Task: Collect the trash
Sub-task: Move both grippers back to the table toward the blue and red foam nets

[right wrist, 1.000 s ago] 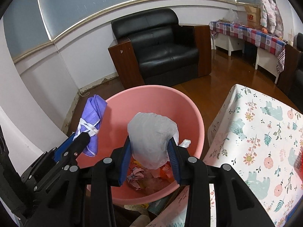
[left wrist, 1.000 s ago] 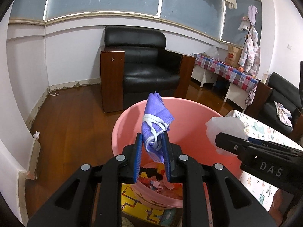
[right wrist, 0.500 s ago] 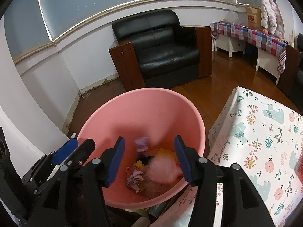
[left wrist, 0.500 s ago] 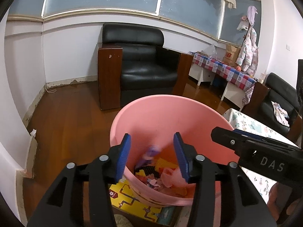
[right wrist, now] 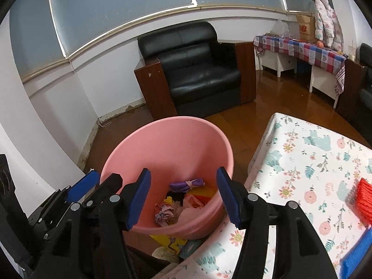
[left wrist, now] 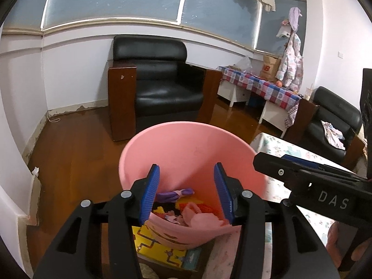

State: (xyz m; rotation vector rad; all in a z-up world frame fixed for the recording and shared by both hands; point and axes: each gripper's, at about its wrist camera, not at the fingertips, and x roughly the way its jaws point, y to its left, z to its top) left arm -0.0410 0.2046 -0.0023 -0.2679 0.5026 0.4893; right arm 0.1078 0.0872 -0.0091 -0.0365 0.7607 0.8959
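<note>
I see both grippers over the pink basin (right wrist: 176, 148). Left gripper (left wrist: 187, 191) stands well apart, nothing between its pads. Right gripper (right wrist: 183, 196) is opening — also empty. Purple wad (right wrist: 187, 183) and other scraps (right wrist: 166, 211) lie on the basin bottom — basin beside the floral table's (right wrist: 309, 162) corner.

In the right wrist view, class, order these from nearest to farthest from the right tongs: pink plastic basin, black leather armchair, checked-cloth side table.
1. Pink plastic basin, directly below the right tongs.
2. Black leather armchair, behind the basin, centre.
3. Checked-cloth side table, far right wall.
</note>
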